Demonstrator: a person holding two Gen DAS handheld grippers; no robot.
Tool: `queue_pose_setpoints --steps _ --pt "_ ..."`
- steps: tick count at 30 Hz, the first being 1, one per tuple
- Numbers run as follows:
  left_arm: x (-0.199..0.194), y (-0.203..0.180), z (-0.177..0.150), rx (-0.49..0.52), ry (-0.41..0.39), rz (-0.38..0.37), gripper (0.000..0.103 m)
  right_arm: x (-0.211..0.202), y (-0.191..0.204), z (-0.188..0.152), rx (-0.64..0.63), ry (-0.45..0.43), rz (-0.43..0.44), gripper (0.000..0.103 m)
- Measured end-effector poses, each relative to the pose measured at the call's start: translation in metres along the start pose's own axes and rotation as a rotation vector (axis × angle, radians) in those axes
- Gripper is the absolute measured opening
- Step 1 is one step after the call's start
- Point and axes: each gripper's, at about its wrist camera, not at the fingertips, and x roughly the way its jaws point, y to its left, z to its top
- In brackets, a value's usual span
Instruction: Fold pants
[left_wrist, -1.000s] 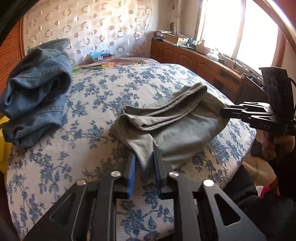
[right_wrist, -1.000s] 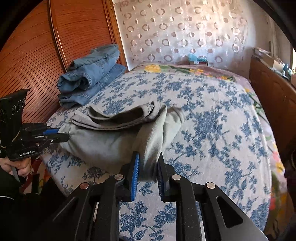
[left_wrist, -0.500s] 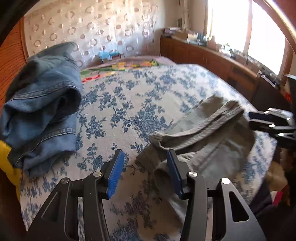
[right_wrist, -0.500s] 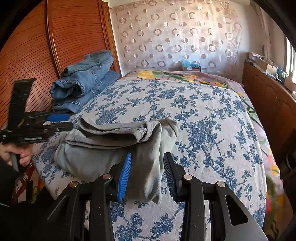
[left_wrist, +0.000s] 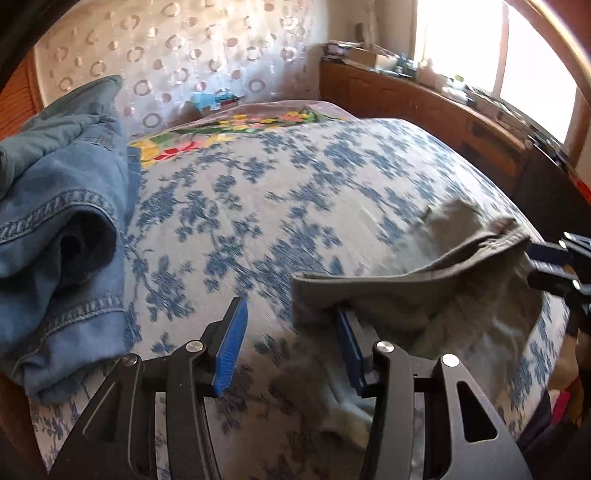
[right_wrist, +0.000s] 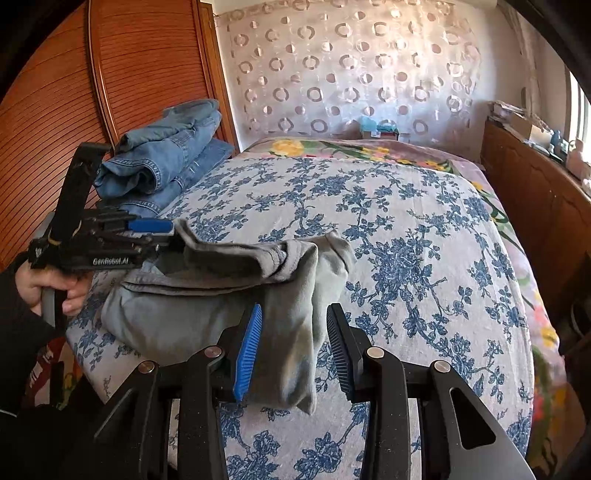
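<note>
Both tools gaping; grey pants (right_wrist: 221, 295) folded, rumpled, on bed edge.

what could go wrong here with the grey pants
The pants lie at the bed's near edge, so a nudge might slide them off. The left gripper is open with one finger under a fold; lifting could undo it. The right gripper straddles the hanging end and might snag it.

A bed (right_wrist: 388, 221) with a blue-flowered cover fills the room. Behind its far end hangs a pale curtain (right_wrist: 351, 66) patterned with rings. A ribbed wooden wardrobe (right_wrist: 140, 66) stands at left, a low wooden cabinet (right_wrist: 535, 199) along the right under a bright window (left_wrist: 480, 48).
</note>
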Motion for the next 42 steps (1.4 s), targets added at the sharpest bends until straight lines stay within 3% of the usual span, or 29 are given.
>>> queue_pose_setpoints --steps 12,18,23,33,42 --pt "-0.034 0.015 -0.019 -0.053 -0.059 -0.008 0.052 0.032 0.004 0.019 -0.067 0.034 0.008 0.038" --pt "-0.048 0.015 -0.035 -0.062 -0.073 -0.029 0.056 0.054 0.005 0.034 -0.114 0.056 -0.022 0.039" --pt "-0.054 0.013 -0.042 -0.054 -0.070 -0.035 0.056 0.069 -0.005 0.041 -0.060 0.058 -0.075 0.039" --pt "-0.057 -0.006 -0.043 -0.001 -0.077 -0.071 0.056 0.067 -0.007 0.032 -0.025 0.053 -0.058 0.043" --pt "-0.067 -0.009 -0.050 -0.003 -0.083 -0.053 0.056 0.058 -0.009 0.027 -0.011 0.045 -0.050 0.043"
